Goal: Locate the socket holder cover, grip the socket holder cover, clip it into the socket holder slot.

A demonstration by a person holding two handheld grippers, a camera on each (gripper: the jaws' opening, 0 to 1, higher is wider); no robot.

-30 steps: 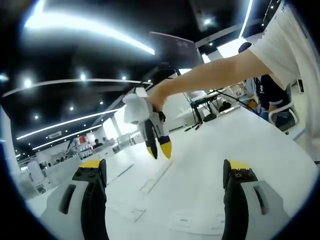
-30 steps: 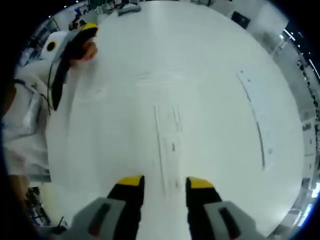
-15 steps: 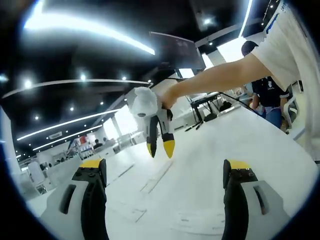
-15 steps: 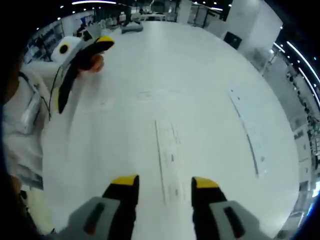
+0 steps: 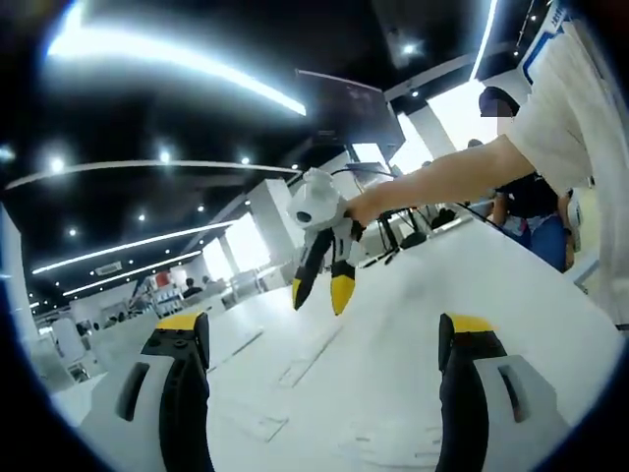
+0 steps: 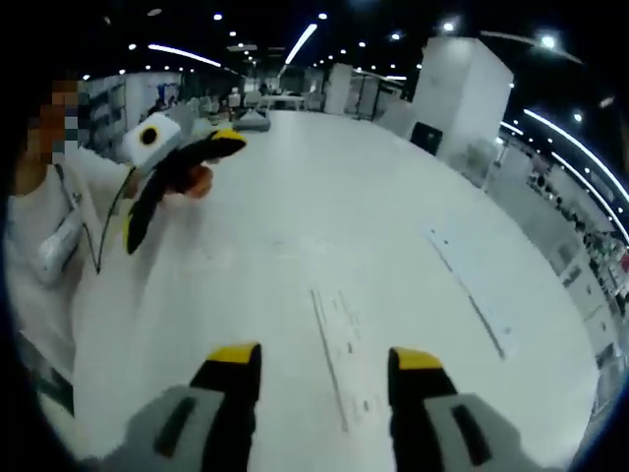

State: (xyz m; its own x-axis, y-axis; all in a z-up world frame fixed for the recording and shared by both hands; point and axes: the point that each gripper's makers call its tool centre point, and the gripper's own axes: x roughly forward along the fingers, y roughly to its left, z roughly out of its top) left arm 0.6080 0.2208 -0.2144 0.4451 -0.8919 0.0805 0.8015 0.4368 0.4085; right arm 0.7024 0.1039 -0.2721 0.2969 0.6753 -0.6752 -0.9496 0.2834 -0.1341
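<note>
Left gripper (image 5: 329,352): jaws spread wide, nothing between them, held above the white table (image 5: 472,285). No change in its spread over the last second.

Right gripper (image 6: 319,356): jaws parted, empty. Gap is wider than a second ago, when the yellow tips stood closer together. In the left gripper view the right gripper (image 5: 324,290) hangs in the air at the end of the person's bare arm (image 5: 442,177), tips pointing down; it sits further right and higher in that view than before, with the tips visibly apart.

Right gripper view has tilted up: more of the hall and ceiling lights now show, less of a straight-down look at the table.

A long white strip (image 6: 339,344) lies flat on the table just ahead of the right jaws, untouched. A second, longer strip (image 6: 470,303) lies well apart to its right. Which is cover and which is holder: cannot tell.
</note>
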